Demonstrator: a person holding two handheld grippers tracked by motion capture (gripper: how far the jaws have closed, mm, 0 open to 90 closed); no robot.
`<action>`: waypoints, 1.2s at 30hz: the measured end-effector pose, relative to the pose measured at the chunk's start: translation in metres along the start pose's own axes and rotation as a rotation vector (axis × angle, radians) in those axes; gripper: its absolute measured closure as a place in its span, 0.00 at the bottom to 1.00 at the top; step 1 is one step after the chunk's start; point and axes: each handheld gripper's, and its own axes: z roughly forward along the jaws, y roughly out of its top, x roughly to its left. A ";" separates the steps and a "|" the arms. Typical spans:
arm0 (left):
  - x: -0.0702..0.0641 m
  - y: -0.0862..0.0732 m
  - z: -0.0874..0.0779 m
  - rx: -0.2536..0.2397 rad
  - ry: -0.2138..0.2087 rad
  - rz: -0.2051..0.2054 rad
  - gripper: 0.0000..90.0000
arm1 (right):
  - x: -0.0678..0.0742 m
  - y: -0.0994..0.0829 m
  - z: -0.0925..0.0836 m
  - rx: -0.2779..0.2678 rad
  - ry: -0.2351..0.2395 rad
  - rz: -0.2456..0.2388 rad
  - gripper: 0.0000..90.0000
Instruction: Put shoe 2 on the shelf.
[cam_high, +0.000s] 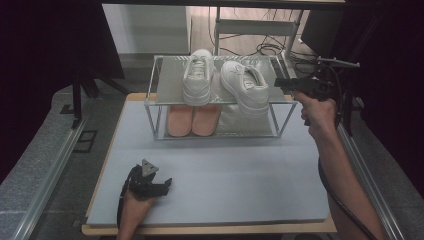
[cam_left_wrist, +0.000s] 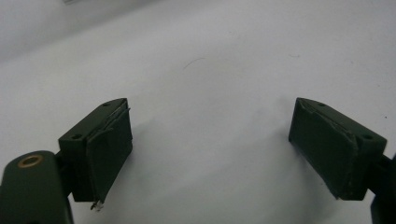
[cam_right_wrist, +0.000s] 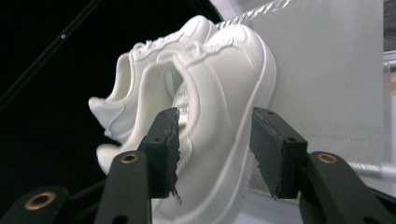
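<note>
Left gripper (cam_high: 159, 184) rests near tabletop's near-left corner on grey mat (cam_high: 225, 170), jaws wide apart, nothing between; mat smooth, matte. Right gripper (cam_right_wrist: 215, 149) at rack's right end, jaws part-open astride heel of right white sneaker (cam_right_wrist: 219, 116); pads apparently not pressing, contact hard to judge. Metal-frame rack (cam_high: 150, 102) at tabletop's far edge: top shelf carries both white sneakers, left one (cam_high: 197, 75) straight, right one angled. Lower shelf holds pink slippers (cam_high: 192, 120), backs hidden beneath shelf.
</note>
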 end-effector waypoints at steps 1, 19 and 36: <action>0.000 0.000 0.000 0.000 0.000 0.000 0.15 | 0.000 -0.003 -0.001 -0.005 0.002 -0.009 0.63; 0.000 0.000 0.000 -0.005 0.000 -0.004 0.15 | 0.014 -0.066 0.002 -0.002 -0.052 -0.263 1.00; 0.000 0.000 0.001 -0.005 -0.003 -0.008 0.15 | 0.016 -0.066 0.034 -0.019 -0.013 -0.213 1.00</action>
